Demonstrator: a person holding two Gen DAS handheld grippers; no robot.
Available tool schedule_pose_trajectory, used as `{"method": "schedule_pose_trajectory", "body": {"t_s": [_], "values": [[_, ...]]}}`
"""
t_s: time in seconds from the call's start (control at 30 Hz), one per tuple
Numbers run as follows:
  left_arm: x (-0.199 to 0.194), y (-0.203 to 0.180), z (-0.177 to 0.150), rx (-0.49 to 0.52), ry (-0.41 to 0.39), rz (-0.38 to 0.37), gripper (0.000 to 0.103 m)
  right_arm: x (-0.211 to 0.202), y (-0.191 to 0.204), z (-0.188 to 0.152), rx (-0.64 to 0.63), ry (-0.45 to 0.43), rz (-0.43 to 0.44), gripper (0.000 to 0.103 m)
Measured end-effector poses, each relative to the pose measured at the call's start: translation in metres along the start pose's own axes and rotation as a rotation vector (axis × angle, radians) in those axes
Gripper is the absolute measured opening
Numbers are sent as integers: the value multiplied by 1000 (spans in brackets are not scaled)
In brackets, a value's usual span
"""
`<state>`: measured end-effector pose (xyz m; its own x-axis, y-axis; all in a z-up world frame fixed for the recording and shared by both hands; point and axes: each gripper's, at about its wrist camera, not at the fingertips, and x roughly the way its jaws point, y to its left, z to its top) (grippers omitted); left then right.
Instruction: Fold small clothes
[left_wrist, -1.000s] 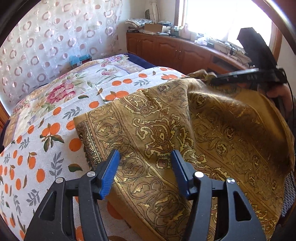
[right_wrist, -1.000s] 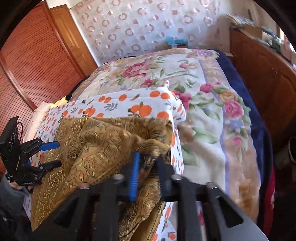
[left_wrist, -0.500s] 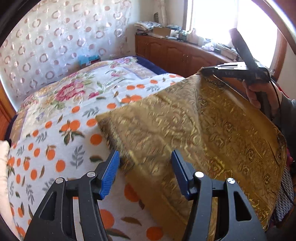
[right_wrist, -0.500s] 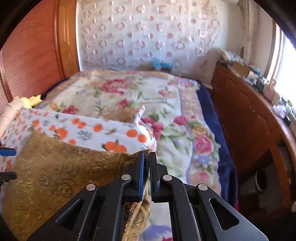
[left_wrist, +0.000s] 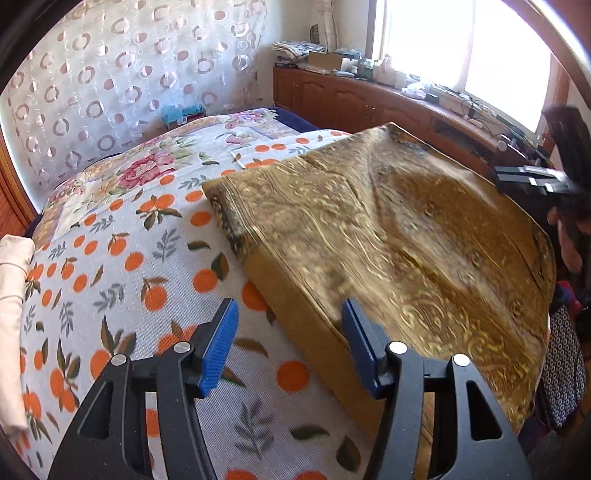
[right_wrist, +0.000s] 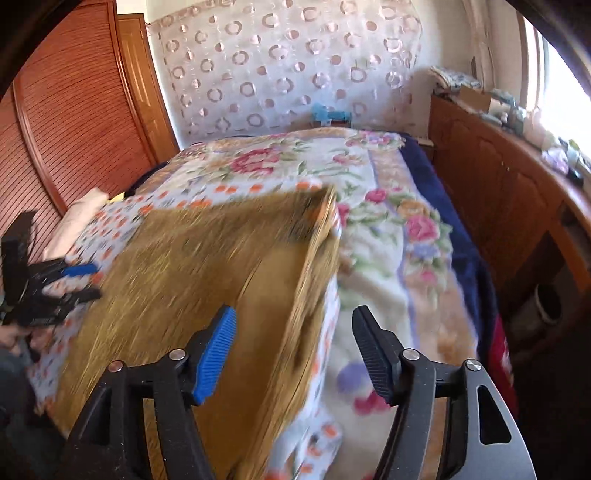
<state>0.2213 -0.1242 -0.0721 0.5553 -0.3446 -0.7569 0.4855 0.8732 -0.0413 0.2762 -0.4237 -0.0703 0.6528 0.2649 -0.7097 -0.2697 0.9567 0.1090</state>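
One gold patterned cloth (left_wrist: 388, 236) lay spread on the orange-print sheet (left_wrist: 122, 280) atop the bed. Right tongs (right_wrist: 295, 350) had just opened, gaping over its near edge; left tongs (left_wrist: 290, 347) stood apart, gripping nothing.

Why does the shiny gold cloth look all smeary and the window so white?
Right wrist view: the gold patterned cloth is streaked by motion blur. Left wrist view: it is only slightly soft, while sunlight washes out the bright window. Both fisheye views bend straight edges.
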Motion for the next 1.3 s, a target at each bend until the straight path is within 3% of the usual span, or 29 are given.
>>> {"method": "schedule_pose_trajectory", "body": {"t_s": [0.1,0.3,0.67,0.8,0.87,1.0,1.07,1.1,1.13,1.17,1.2,1.3], "values": [[-7,-5,-8,5,-1,-1,59,-16,3,-25,16,-9,-89,68],[-21,-17,-34,3,23,-38,59,-15,13,-59,53,51,-60,68],[-42,-45,-77,-30,64,-168,59,-15,26,-70,70,81,-36,68],[-44,-51,-82,-43,75,-226,43,-19,29,-74,47,80,-32,68],[-46,-54,-85,-46,82,-253,42,-16,34,-78,28,89,-32,59],[-50,-59,-89,-53,94,-289,42,-18,37,-79,-2,102,-22,50],[-52,-64,-91,-40,96,-294,42,-20,36,-80,-3,106,-9,38],[-52,-65,-92,-32,97,-295,40,-20,37,-80,-7,109,2,34],[-52,-68,-92,-22,105,-300,28,-20,38,-79,-10,112,9,26],[-51,-68,-92,-17,109,-302,25,-21,38,-79,-13,112,22,20],[-51,-68,-91,-14,110,-309,14,-21,39,-78,-18,110,25,18],[-57,-68,-86,-7,92,-322,9,-31,38,-71,-12,77,59,11]]}}
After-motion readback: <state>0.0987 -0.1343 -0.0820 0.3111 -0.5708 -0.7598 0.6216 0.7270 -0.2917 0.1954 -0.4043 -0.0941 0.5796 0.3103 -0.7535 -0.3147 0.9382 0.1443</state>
